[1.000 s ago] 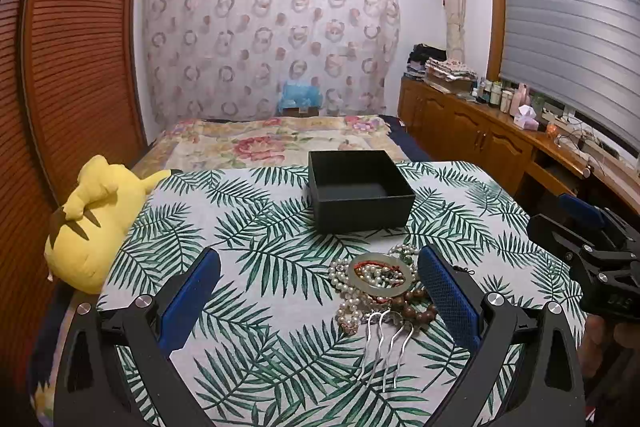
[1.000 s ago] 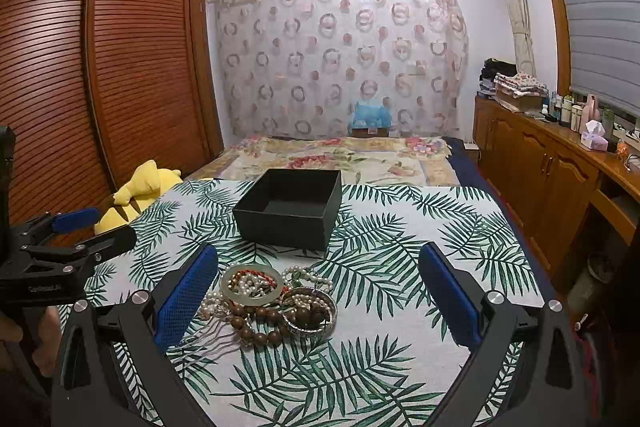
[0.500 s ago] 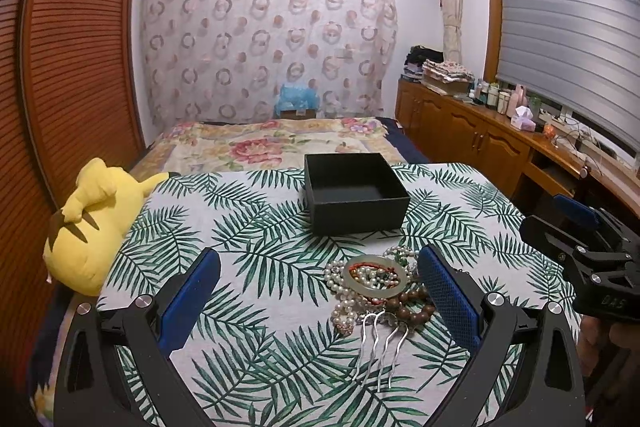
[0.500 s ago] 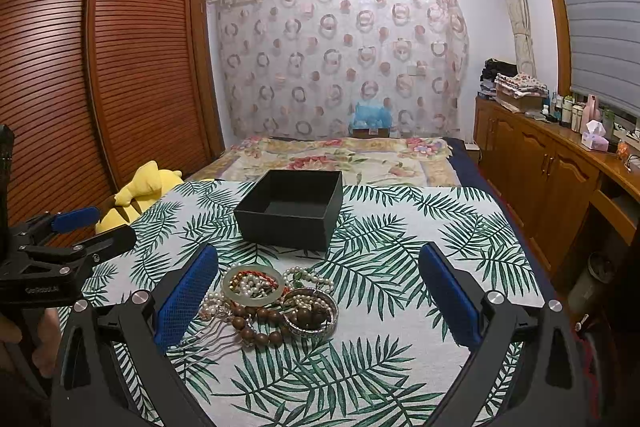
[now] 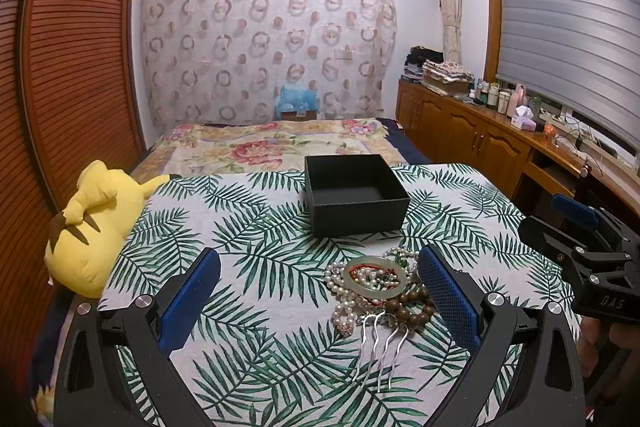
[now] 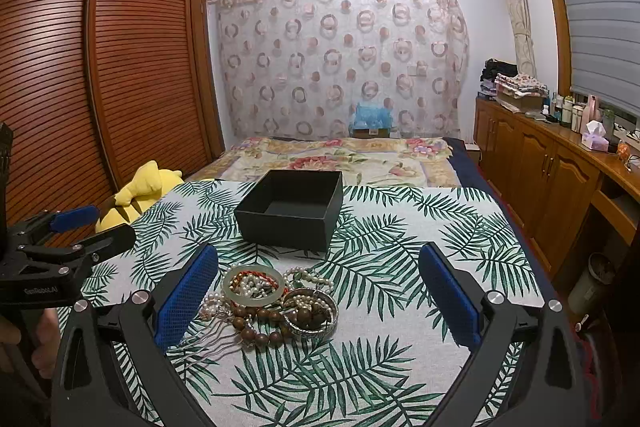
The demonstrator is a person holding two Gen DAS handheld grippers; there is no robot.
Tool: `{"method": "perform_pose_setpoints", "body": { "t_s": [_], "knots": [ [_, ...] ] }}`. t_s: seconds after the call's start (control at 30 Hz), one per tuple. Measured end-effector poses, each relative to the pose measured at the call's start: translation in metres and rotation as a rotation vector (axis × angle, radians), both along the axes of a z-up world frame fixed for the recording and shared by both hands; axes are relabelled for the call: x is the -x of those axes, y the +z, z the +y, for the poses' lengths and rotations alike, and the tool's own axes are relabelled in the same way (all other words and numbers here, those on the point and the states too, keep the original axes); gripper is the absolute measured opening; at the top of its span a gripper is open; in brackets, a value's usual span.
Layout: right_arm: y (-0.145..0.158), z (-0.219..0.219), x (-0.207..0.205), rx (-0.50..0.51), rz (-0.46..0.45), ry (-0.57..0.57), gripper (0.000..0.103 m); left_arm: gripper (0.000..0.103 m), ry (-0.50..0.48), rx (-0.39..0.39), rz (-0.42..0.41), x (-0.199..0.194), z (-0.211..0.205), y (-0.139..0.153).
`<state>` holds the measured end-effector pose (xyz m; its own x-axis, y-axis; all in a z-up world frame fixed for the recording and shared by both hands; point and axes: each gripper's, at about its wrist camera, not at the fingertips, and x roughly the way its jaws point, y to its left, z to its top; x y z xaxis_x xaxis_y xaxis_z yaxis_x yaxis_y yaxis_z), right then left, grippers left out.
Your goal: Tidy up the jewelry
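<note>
A heap of jewelry lies on the leaf-print cloth: a pale jade bangle, pearl strands, brown wooden beads and a silver hair comb. The right wrist view shows the same heap with a silver bangle. Behind it stands an open, empty black box. My left gripper is open, hovering in front of the heap, its right pad beside the beads. My right gripper is open too, with the heap near its left pad.
A yellow plush toy rests at the table's left edge. Beyond the table is a bed with a floral cover. Wooden cabinets run along the right; a slatted wardrobe stands on the left.
The left gripper has drifted slightly forward and right over the cloth. The right gripper has barely moved. Both stay open and the jewelry lies untouched.
</note>
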<state>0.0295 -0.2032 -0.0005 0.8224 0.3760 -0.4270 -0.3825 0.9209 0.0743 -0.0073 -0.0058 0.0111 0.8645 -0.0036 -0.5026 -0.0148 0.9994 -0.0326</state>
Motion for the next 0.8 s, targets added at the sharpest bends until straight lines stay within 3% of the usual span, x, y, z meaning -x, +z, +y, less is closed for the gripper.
{"method": "perform_pose_setpoints", "body": {
  "t_s": [0.8],
  "knots": [
    [0.0036, 0.0027, 0.0013, 0.000, -0.006, -0.005, 0.101, 0.095, 0.005, -0.018, -0.011, -0.0004, -0.0026, 0.0030]
  ]
}}
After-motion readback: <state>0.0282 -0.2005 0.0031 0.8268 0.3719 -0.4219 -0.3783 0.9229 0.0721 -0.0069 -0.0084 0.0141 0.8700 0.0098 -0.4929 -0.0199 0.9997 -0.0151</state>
